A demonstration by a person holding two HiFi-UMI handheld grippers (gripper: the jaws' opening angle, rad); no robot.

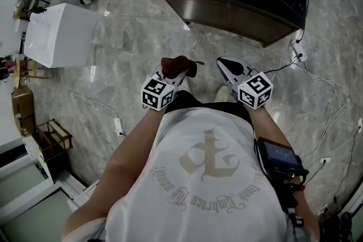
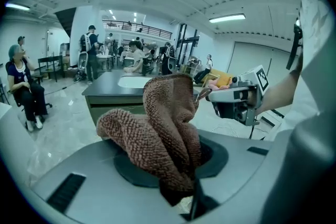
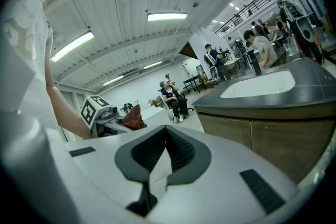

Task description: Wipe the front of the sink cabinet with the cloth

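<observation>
Approach step, wiping not started. The left gripper (image 1: 170, 81) is clamped on a reddish-brown terry cloth (image 2: 164, 128). In the left gripper view the cloth is pinched low between the jaws, and the rest bunches up in two loose folds above them. The right gripper (image 3: 165, 136) has its jaws together with nothing between them, and it is held just beside the left one at waist level. The dark-topped sink cabinet with a white basin and wood-tone front panels (image 1: 227, 15) stands ahead of the person on the grey marble floor (image 1: 136, 65). It is well apart from both grippers, and the cloth touches nothing on it. The cabinet front faces the person, and in the right gripper view it shows as two flat door panels under the dark counter edge. A white box-shaped unit (image 1: 57, 37) sits off to the left, and thin cables (image 1: 317, 79) trail over the floor to the right of the cabinet; neither lies between the person and the front. The next move probably calls for stepping closer and lowering the left gripper. The bunched part of the cloth, not the jaw tips, should then press on a front panel and sweep side to side. The idle right gripper looks unneeded. The loose folds may flop, so firm contact matters.
</observation>
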